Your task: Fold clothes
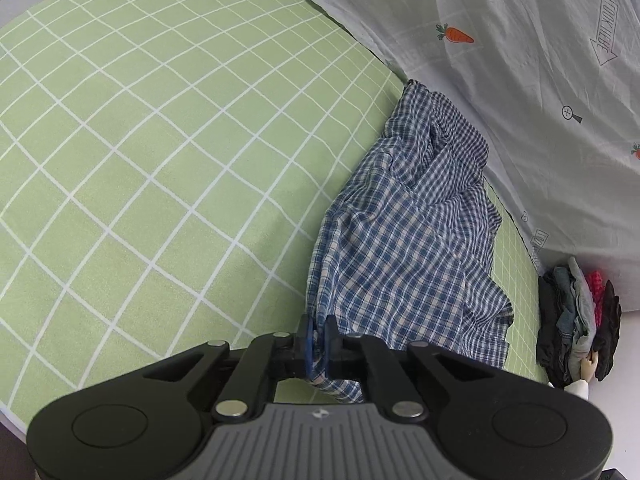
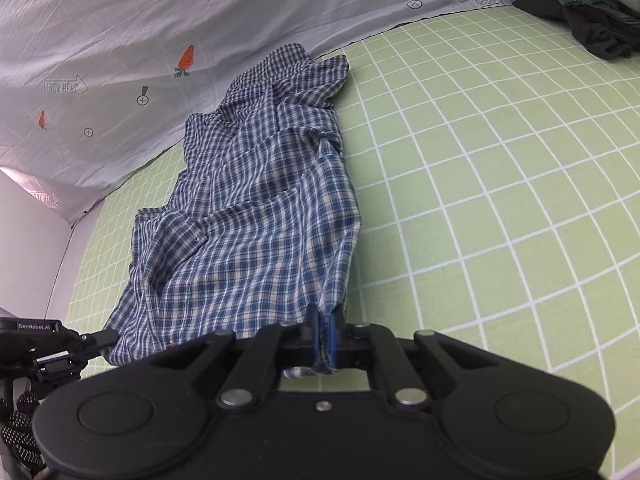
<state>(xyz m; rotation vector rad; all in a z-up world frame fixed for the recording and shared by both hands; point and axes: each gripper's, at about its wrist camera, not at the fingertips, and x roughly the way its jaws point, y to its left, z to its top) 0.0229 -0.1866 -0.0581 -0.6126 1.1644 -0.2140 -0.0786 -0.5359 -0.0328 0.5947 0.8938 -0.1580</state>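
the blue checked shirt (image 1: pixel 404 248) lies rumpled along the far side of the bed (image 1: pixel 160 160), on its green grid sheet beside a pale carrot-print cover (image 1: pixel 540 80). the left gripper (image 1: pixel 319 340) is clamped on the shirt's near hem, and the right gripper (image 2: pixel 326 336) pinches another near edge, possibly a corner. a pile of dark clothes (image 1: pixel 576 320) sits at the far right.
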